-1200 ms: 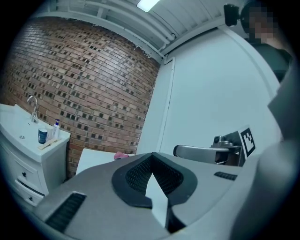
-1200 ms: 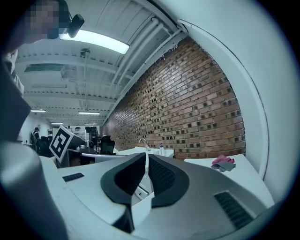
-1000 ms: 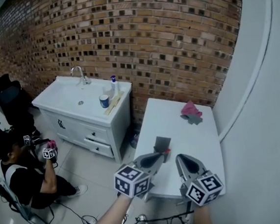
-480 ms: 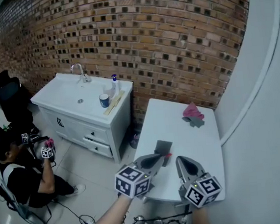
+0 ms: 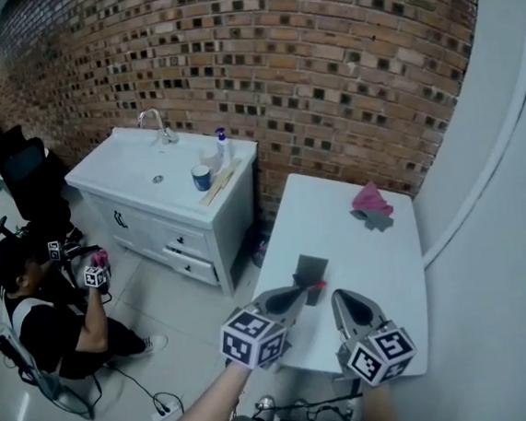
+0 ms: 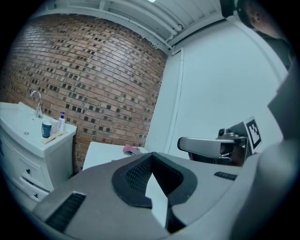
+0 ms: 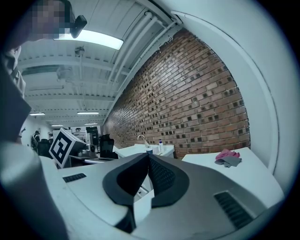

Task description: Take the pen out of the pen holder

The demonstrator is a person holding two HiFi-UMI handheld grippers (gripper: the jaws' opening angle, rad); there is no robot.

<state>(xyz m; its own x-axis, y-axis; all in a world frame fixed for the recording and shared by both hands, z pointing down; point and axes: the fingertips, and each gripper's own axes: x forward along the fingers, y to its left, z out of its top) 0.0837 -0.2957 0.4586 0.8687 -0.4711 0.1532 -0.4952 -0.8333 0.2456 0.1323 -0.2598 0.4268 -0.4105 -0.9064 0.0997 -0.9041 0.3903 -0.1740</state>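
The left hand-held gripper (image 5: 300, 293) is found with its jaws together and nothing between them; its own view (image 6: 152, 155) confirms the pads meeting at the tip. The right hand-held gripper (image 5: 338, 296) is likewise closed and empty, as shown in its own view (image 7: 148, 155). Both are held over the near edge of the white counter (image 5: 379, 259), pointing roughly level.

The dark pen holder (image 5: 307, 268) stands on the counter just beyond the left tip. A small red piece (image 5: 317, 286) is noted at its near edge. It is judged to be the exposed end of the pen, though this is too small to confirm. A pink cloth (image 5: 369, 199) lies well apart at the counter's far end.

The pen is judged light, stiff and smooth, so liable to slip or pivot if pinched at its very tip. Hold is best taken across the exposed shaft just above the holder's rim, once the jaws are opened. The holder is judged light enough to tip or lift with the pen, so steadying it with the other gripper is advised.
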